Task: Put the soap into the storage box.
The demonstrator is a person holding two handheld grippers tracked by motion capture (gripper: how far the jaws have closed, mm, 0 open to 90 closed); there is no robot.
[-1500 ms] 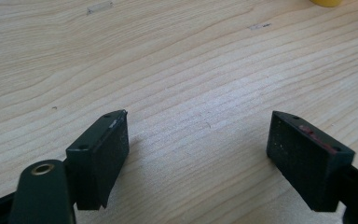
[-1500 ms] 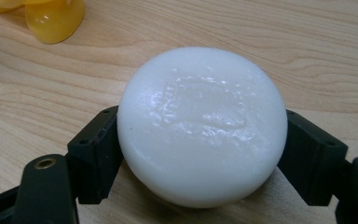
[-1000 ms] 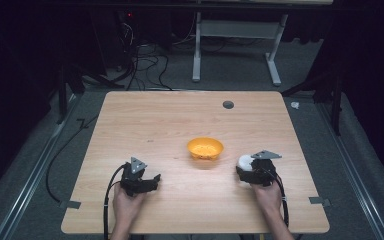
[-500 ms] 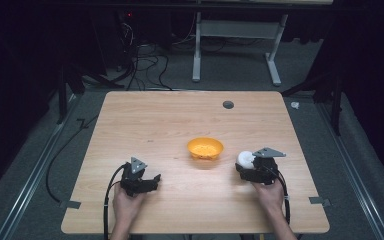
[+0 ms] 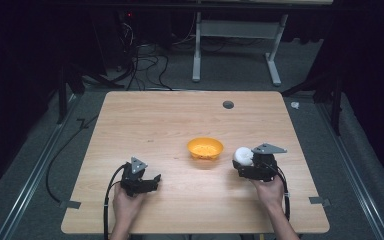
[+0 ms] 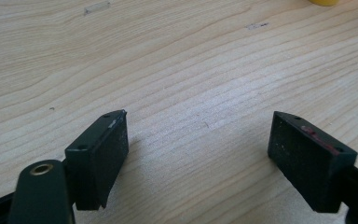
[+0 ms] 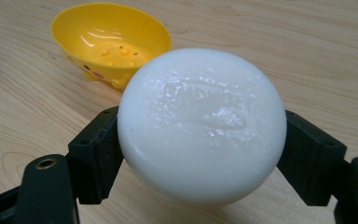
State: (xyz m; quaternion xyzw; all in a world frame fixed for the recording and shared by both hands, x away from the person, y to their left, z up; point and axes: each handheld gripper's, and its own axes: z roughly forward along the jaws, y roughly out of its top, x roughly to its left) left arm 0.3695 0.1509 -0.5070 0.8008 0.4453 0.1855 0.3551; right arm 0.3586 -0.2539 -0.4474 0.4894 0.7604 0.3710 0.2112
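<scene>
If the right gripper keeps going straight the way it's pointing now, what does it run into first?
Most likely the yellow bowl. The right gripper, jaws shut on a white soap bar, points toward it, though slightly to one side, so it might only clip the rim.

one table (image 5: 180, 120). one yellow bowl (image 5: 205, 148) on it. one white soap (image 5: 242, 155), round and smooth. two grippers: a left one (image 5: 147, 182) and a right one (image 5: 241, 170). each gripper has two black jaws, so four jaws in all. two hands, a left hand (image 5: 127, 202) and a right hand (image 5: 270, 191). two cables, one from each gripper. one small dark hole (image 5: 228, 104) in the table top. two bits of grey tape at the table's near corners, one (image 5: 70, 204) on the left and one (image 5: 319, 201) on the right.
</scene>
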